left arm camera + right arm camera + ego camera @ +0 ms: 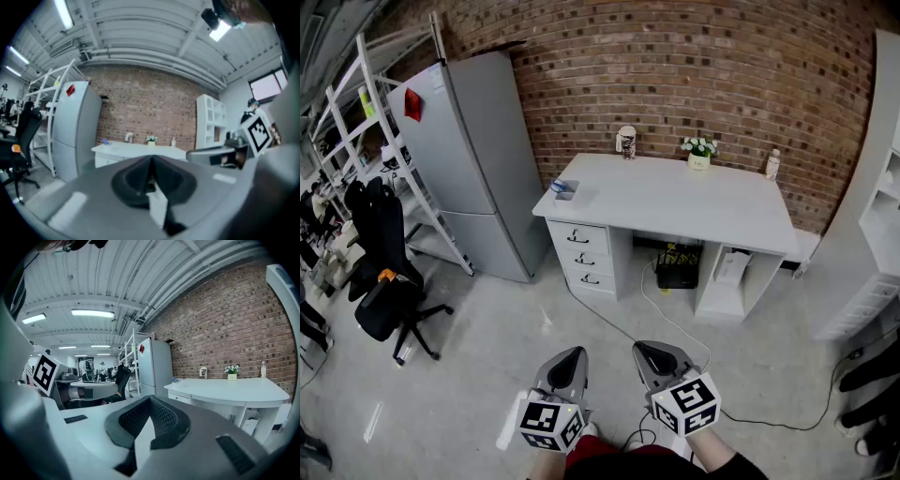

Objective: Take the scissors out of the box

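Note:
A small clear box point(564, 190) with blue-handled scissors in it stands on the near left corner of the white desk point(694, 202), far ahead of me. It shows as a tiny blue spot point(104, 141) in the left gripper view and a similar spot point(176, 379) in the right gripper view. My left gripper point(572, 354) and right gripper point(647, 350) hang side by side low over the floor, well short of the desk. Each has its jaws shut, tips meeting, with nothing between them point(151, 160) point(150, 400).
A grey fridge point(478, 159) stands left of the desk, with a white rack point(384, 122) and a black office chair point(386, 286) further left. A white cabinet point(872, 234) is at the right. A cable point(675, 323) runs across the floor. A plant pot point(699, 159), figurine and bottle sit on the desk.

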`<state>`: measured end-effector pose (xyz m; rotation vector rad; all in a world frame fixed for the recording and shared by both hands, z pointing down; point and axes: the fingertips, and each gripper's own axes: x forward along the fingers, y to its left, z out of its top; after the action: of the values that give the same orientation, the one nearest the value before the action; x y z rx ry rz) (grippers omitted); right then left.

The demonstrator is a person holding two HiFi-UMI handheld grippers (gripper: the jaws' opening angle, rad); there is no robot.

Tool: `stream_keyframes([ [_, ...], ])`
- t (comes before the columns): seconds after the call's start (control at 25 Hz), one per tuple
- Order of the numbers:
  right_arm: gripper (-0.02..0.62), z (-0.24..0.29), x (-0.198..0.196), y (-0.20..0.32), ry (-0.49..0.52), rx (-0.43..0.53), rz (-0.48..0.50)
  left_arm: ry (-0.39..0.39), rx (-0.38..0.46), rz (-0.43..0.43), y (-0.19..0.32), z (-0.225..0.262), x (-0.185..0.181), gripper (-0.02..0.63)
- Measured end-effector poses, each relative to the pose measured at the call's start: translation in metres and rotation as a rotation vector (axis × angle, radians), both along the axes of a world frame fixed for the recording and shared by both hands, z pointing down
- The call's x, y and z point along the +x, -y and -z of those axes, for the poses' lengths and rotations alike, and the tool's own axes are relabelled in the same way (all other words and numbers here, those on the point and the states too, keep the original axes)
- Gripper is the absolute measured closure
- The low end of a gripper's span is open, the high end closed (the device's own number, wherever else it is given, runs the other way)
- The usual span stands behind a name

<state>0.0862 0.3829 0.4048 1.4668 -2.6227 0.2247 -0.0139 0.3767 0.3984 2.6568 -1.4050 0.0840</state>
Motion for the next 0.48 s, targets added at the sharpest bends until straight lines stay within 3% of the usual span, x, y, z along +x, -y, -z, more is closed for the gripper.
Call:
stream_keyframes([
  [0.48, 0.588, -0.002, 0.01, 0.015, 0.012, -0.011, 0.014, 0.011, -0.014, 0.013, 0.018, 0.0, 0.003, 0.603],
])
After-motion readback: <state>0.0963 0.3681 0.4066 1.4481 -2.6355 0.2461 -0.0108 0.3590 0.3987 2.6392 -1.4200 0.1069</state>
